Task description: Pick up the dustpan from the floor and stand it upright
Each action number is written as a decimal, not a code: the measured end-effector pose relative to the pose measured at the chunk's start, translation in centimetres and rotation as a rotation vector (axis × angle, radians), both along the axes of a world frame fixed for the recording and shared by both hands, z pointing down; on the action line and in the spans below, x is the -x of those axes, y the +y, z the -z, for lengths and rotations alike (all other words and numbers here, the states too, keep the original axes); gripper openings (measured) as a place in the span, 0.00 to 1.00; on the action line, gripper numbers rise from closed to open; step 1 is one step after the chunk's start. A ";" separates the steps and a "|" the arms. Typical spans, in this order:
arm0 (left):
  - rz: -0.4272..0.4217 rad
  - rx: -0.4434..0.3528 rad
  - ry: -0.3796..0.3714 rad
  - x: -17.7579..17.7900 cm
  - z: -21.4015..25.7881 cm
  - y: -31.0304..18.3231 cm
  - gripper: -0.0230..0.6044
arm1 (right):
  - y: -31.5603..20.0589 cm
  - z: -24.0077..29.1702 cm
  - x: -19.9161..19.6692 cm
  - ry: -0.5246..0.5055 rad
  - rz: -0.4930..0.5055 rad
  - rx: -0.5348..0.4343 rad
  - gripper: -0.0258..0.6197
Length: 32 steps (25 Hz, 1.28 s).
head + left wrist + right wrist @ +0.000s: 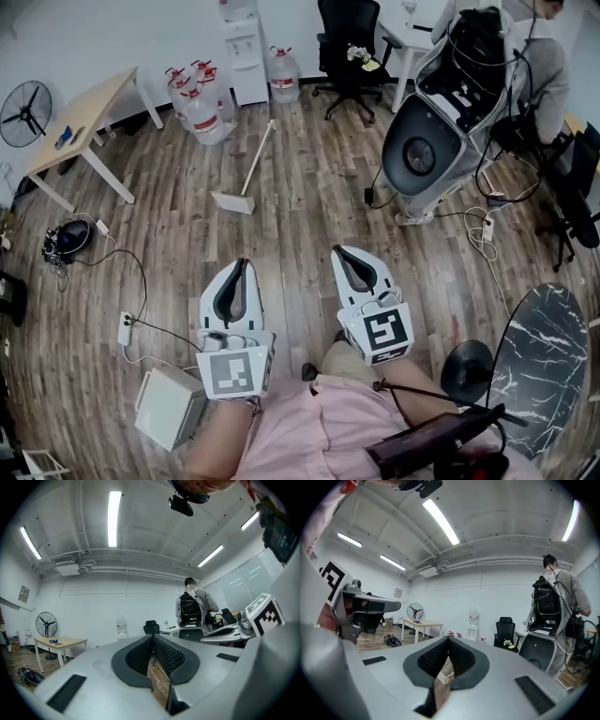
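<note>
You hold both grippers low and level in front of you, side by side over a wood plank floor (309,197). The left gripper (242,264) has its jaws closed, with the dark ribbed pads meeting at the tips and nothing between them. The right gripper (343,251) is the same: its tips are together and it is empty. The dustpan (232,202) lies flat on the floor well ahead of both grippers, slightly to the left of the midline between them. Its white pan is nearest you, and its long pale handle runs away from you towards the far wall. Nothing touches it. In the right gripper view, the white pan (443,677) shows small and far off through the gap behind the closed tips of the right gripper (448,639). In the left gripper view, only floor planks show behind the closed tips of the left gripper (152,637). Beyond the dustpan, a cluster of water bottles (195,101) stands near a white water dispenser (246,52) against the wall. A light wooden table (86,120) and a standing fan (24,112) are off to the left. A black office chair (349,45) stands at the far side. To the right is a large white machine (427,141) trailing cables, with a person (546,58) standing behind it. A round dark marble-patterned table (548,361) is close on your right, and a white box (169,408) sits on the floor by your left.
</note>
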State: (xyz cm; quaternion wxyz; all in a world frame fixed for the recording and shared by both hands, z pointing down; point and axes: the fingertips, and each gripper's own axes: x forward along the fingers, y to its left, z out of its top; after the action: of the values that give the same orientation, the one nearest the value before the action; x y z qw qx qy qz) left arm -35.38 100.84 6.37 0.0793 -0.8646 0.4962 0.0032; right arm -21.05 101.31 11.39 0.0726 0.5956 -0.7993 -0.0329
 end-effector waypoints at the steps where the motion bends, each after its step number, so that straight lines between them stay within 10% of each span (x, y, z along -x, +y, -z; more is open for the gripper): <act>1: -0.003 0.001 -0.003 -0.2 -0.1 -0.4 0.07 | -0.3 -0.2 -0.1 0.002 -0.002 0.006 0.04; 15: -0.089 0.065 -0.036 -7.1 -2.3 -15.2 0.08 | -15.9 -3.0 -7.6 -0.034 -0.062 0.064 0.04; 18: -0.089 0.067 -0.042 -8.9 -2.2 -20.1 0.32 | -20.8 -3.2 -9.7 -0.046 -0.062 0.084 0.04; 29: -0.020 0.065 -0.036 -13.8 -0.8 -33.5 0.34 | -35.2 -1.8 -15.1 -0.047 -0.004 0.056 0.04; 32: -0.012 0.062 -0.040 -14.1 -1.0 -35.7 0.34 | -37.6 -2.2 -15.5 -0.063 0.020 0.069 0.25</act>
State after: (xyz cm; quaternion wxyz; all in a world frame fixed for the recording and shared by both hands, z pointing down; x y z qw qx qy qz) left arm -21.28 65.11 7.33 0.0623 -0.8696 0.4890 -0.0291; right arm -5.57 63.74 13.57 0.0673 0.5855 -0.8078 0.0126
